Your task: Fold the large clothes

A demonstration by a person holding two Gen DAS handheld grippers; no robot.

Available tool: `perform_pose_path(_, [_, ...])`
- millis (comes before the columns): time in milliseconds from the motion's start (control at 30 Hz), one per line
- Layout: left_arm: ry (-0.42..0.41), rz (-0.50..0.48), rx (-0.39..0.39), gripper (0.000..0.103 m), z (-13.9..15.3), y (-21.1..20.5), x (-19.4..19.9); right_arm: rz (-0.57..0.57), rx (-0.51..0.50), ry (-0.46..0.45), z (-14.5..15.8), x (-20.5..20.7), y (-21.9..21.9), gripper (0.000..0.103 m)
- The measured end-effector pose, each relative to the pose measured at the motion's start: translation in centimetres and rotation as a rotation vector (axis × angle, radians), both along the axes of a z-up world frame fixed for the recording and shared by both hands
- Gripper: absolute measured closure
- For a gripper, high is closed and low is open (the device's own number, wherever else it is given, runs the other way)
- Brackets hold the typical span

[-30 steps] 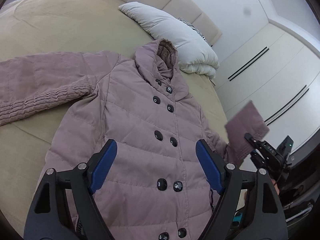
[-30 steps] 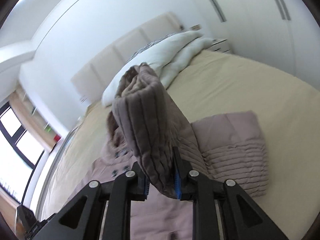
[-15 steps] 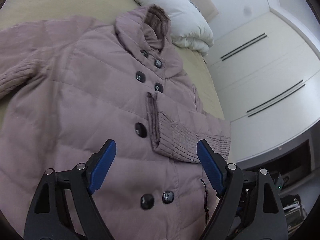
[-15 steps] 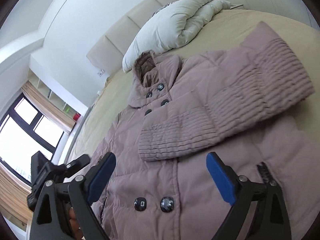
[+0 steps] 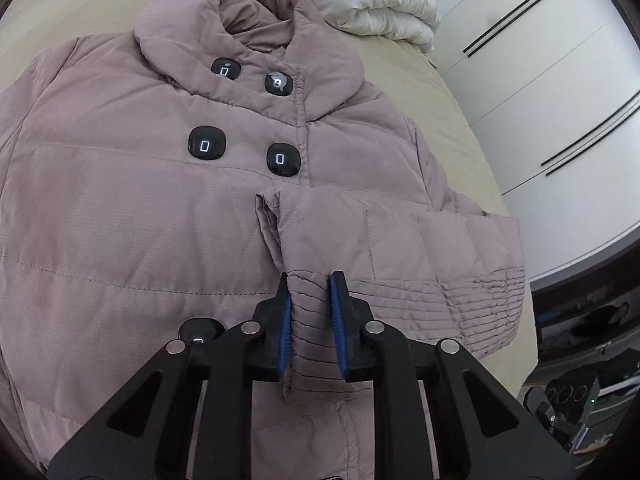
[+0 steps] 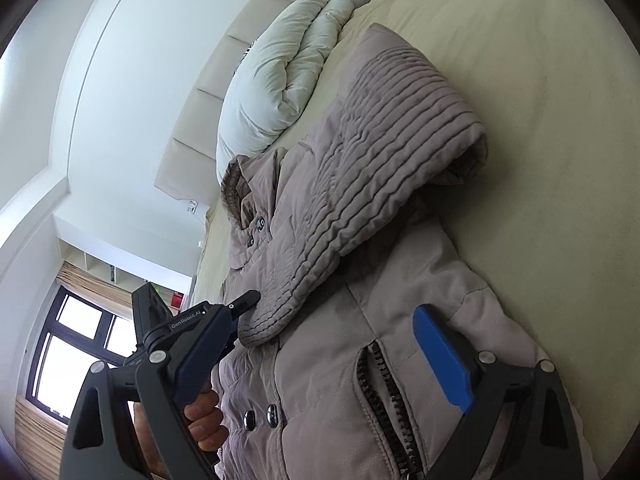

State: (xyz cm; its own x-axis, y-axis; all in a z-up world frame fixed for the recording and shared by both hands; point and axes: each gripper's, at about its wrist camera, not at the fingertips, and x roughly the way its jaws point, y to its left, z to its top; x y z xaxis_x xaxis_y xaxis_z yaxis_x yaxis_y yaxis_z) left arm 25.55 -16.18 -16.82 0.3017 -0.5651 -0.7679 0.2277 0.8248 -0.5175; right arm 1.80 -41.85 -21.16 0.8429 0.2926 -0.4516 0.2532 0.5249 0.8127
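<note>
A mauve padded coat with black buttons lies face up on the bed, collar at the far end. Its right sleeve is folded across the chest. My left gripper is shut on the ribbed cuff of that sleeve, near the coat's middle. In the right wrist view the same sleeve lies over the coat front, and the left gripper pinches its cuff end. My right gripper is open and empty, low over the coat's side near a zip pocket.
A white duvet lies folded at the head of the beige bed. White wardrobe doors stand to the right. A window and shelves are on the far side.
The right gripper laid the sleeve across the coat front and let go, now open. The left gripper moved in and closed on the sleeve's cuff.
</note>
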Motion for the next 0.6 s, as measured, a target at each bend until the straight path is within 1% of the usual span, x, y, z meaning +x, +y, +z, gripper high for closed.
perform_pose_path(100, [-0.025, 0.051, -0.028, 0.09, 1.5, 2.5, 0.2, -0.01, 0.021, -0.014, 0.6, -0.2, -0.4, 0.008])
perform_pose_path(167, [-0.06, 0.114, -0.036, 0.09, 3.1, 5.8, 0.0, -0.022, 0.041, -0.025, 1.1, -0.4, -1.2, 0.008])
perform_pose_path(233, [-0.081, 0.195, -0.046, 0.09, 4.0, 9.6, 0.6, -0.038, 0.06, -0.03, 1.6, -0.5, -1.9, 0.008])
perform_pose_path(300, [-0.075, 0.274, -0.049, 0.09, 3.9, 13.5, 1.3, -0.046, 0.08, -0.03, 2.0, 0.0, -2.5, 0.008])
perform_pose_path(433, [-0.075, 0.386, -0.012, 0.09, 3.2, 19.2, 2.0, -0.028, 0.164, -0.032, 2.7, 2.6, -2.5, 0.007])
perform_pose_path(533, [-0.061, 0.444, -0.029, 0.09, 2.6, 22.6, 2.3, 0.004, 0.209, -0.04, 3.4, 5.3, -1.6, 0.007])
perform_pose_path(600, [-0.059, 0.45, -0.031, 0.09, 2.4, 23.7, 2.5, 0.032, 0.232, -0.04, 3.6, 7.5, -0.8, 0.007])
